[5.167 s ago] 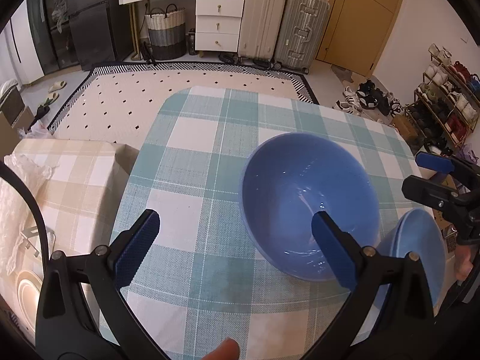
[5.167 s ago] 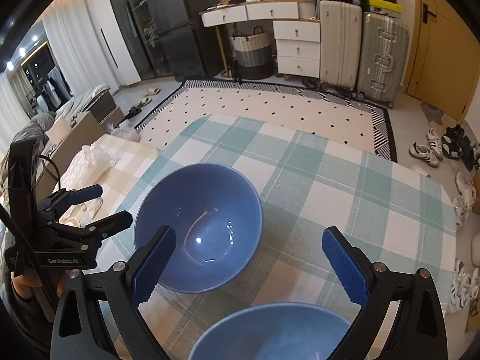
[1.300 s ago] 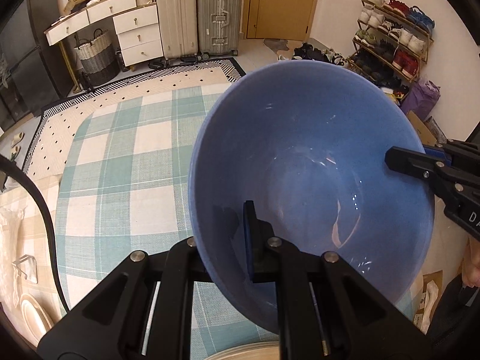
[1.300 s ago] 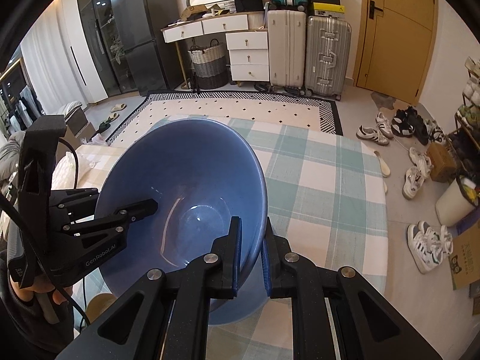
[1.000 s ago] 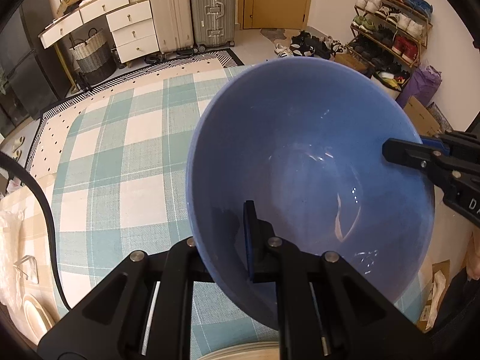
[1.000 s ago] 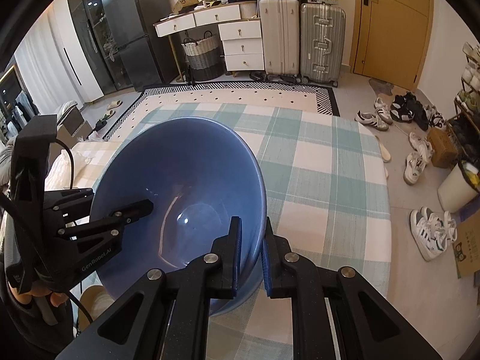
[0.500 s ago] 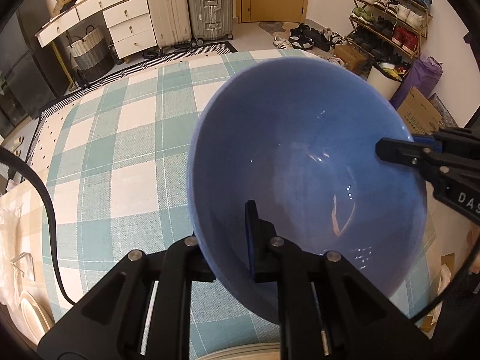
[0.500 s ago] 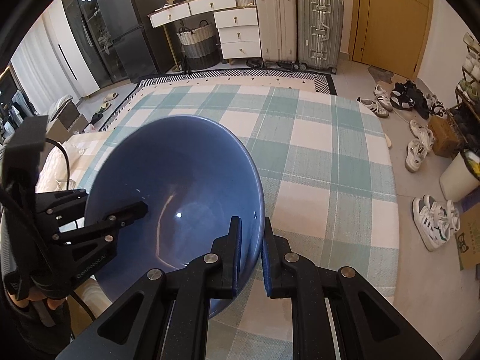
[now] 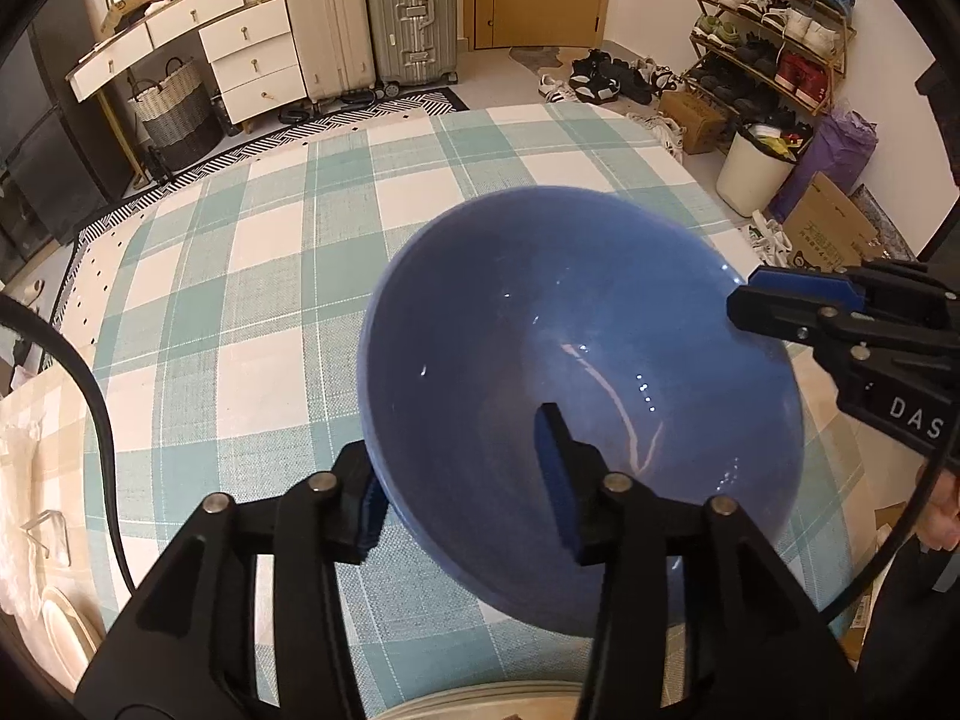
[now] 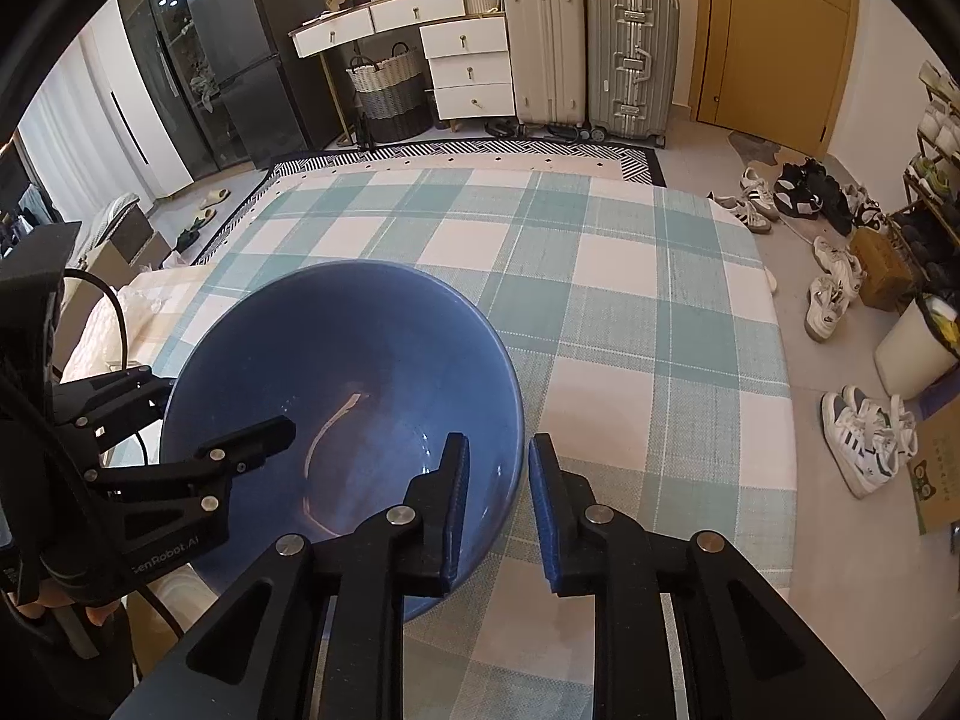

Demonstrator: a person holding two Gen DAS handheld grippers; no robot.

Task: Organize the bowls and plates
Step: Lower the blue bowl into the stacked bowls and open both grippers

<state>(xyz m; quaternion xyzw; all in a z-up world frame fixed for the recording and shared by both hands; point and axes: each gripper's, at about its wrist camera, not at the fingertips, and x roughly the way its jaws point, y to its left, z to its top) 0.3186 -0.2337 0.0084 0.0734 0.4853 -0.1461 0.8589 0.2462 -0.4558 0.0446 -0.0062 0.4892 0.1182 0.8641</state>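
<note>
Left view: bowl [image 9: 576, 396] set down on surface [image 9: 240, 276], left gripper [image 9: 462, 480] just released, rim at 9 o'clock between loose fingers; right view: right gripper [image 10: 493, 498] likewise parted astride rim at 3 o'clock, withdrawal left.

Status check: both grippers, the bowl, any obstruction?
Left gripper and right gripper open, jaws just opening, each straddling the rim. Blue bowl on the checked cloth, released. Nothing in the way.
</note>
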